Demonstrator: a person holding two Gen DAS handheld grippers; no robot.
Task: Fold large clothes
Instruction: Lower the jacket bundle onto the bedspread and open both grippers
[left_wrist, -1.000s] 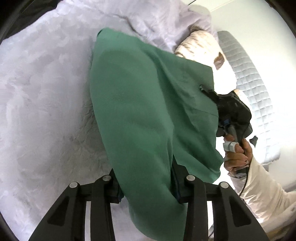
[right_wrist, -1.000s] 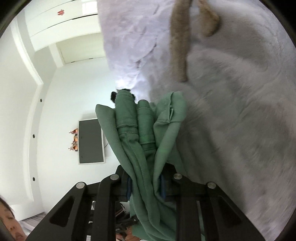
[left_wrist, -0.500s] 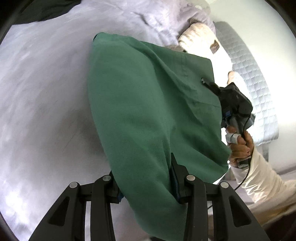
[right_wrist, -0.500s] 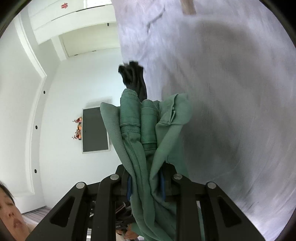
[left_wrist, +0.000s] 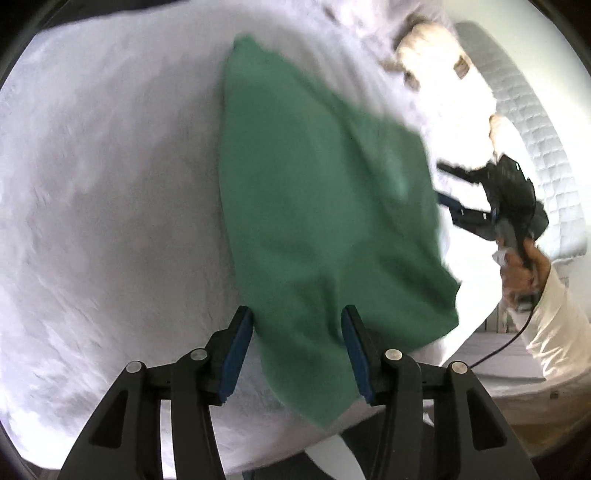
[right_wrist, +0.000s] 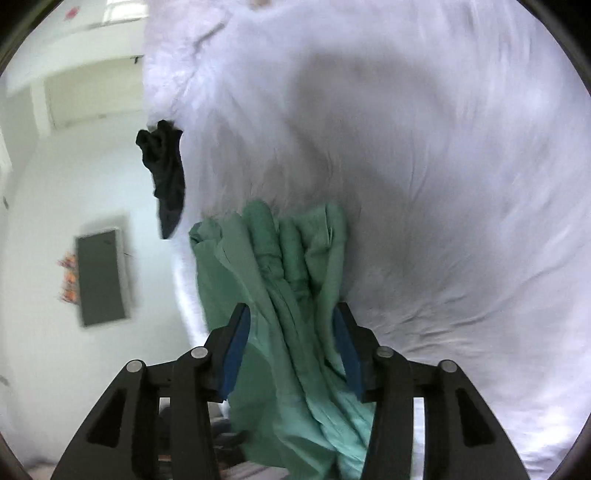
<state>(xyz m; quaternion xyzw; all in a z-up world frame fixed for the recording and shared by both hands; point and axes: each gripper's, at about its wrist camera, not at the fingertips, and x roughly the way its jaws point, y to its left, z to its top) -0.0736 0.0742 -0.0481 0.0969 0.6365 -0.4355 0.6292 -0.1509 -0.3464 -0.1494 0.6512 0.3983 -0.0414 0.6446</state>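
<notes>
A large green garment (left_wrist: 317, 206) lies stretched over the white fluffy bed cover (left_wrist: 110, 206). My left gripper (left_wrist: 297, 347) is open; the garment's near end lies loose between its spread fingers. In the right wrist view the garment's bunched edge (right_wrist: 291, 266) lies between the spread fingers of my right gripper (right_wrist: 291, 347), which is open. The right gripper also shows in the left wrist view (left_wrist: 454, 192), just off the garment's right edge, fingers apart.
A cream knitted garment (left_wrist: 432, 62) lies at the head of the bed beside a quilted headboard (left_wrist: 532, 122). A dark garment (right_wrist: 166, 177) hangs at the bed's far edge. A wall screen (right_wrist: 101, 277) is beyond the bed.
Both grippers have opened and let go of the green garment. The garment has dropped flatter onto the bed. The right gripper has drawn away from the garment's edge.
</notes>
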